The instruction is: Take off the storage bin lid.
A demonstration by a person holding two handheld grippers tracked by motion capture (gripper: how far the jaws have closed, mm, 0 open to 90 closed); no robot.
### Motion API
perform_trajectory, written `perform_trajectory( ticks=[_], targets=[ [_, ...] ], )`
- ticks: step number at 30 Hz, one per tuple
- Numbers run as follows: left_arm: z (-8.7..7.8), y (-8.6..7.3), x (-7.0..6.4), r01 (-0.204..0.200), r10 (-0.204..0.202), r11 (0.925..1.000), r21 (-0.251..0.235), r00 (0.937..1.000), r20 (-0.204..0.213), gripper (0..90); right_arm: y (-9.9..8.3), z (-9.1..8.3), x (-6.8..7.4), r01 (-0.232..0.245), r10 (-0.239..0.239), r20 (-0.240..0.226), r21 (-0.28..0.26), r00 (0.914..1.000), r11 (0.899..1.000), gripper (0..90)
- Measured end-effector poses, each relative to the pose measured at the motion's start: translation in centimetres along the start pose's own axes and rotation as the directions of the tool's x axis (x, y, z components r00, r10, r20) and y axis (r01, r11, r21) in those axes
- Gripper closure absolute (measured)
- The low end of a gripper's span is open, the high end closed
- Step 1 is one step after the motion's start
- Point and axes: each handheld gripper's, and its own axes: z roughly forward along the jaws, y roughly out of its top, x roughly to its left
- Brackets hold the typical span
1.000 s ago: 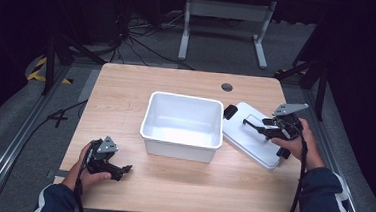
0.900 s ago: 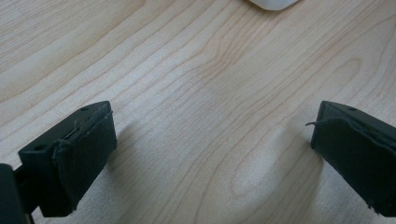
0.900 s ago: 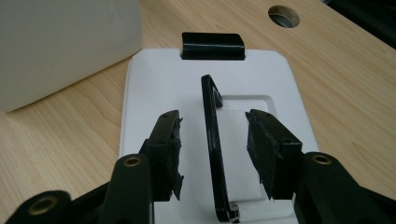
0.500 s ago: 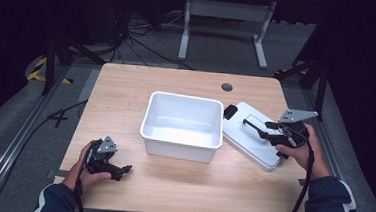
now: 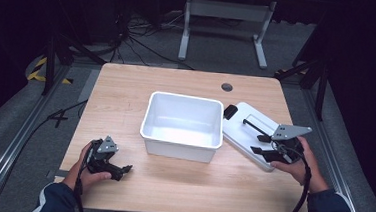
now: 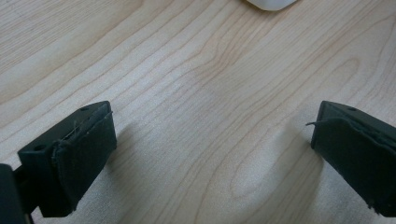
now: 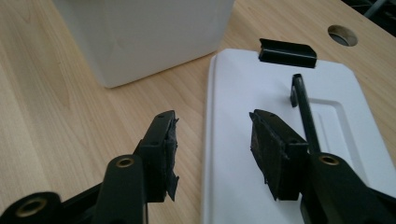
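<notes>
Seen from the high view, a white lid (image 5: 252, 133) is lying flat on the wooden table (image 5: 127, 91), just to the right of an open white bin (image 5: 183, 124) that is sitting near the table's centre. The lid's long axis is running diagonally, from the far left, close to the bin's far right corner, toward the near right edge of the table. A black latch clip (image 5: 230, 111) is marking the far-left short end, and a thin black handle bar (image 5: 255, 127) is lying along the same diagonal on the lid's top.

The right gripper (image 5: 263, 144) is hovering over the near end of the lid, pointing toward the bin. In the right gripper view, the right gripper (image 7: 212, 140) is standing with its jaws moderately apart and holding nothing; they are straddling the lid's (image 7: 243, 154) long left edge, one jaw over bare wood and the other over the white surface beside the handle bar (image 7: 306, 114). The latch clip (image 7: 287, 52) is lying ahead, with the bin's (image 7: 144, 37) wall to the upper left.

The left gripper (image 5: 121, 171) is resting on the near left part of the table, well apart from the lid. In the left gripper view, the left gripper (image 6: 212, 140) is showing its jaws spread wide over bare wood.
</notes>
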Motion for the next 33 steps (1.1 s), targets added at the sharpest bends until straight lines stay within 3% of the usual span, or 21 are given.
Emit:
perform_trajectory(
  ticks=[7,17,20,33],
  targets=[
    [0.0,0.0,0.0,0.000,0.000,1.0000,0.001,1.0000,0.001,0.6,-1.3,1.0,2.2,0.034,-0.033,-0.034,0.026,0.9989,0.999,46.3],
    [0.0,0.0,0.0,-0.003,0.003,1.0000,-0.002,1.0000,-0.001,0.6,-3.2,2.1,3.5,0.030,-0.029,-0.064,0.021,0.9975,0.999,40.2],
    [0.0,0.0,0.0,-0.002,0.002,1.0000,0.001,1.0000,0.004,0.6,-3.8,2.5,3.9,0.016,-0.015,-0.081,0.014,0.9966,1.000,38.6],
    [0.0,0.0,0.0,0.000,0.000,1.0000,0.005,1.0000,0.009,0.6,-6.9,4.8,4.8,-0.083,0.084,-0.079,0.015,0.9933,0.996,25.6]
  ],
)
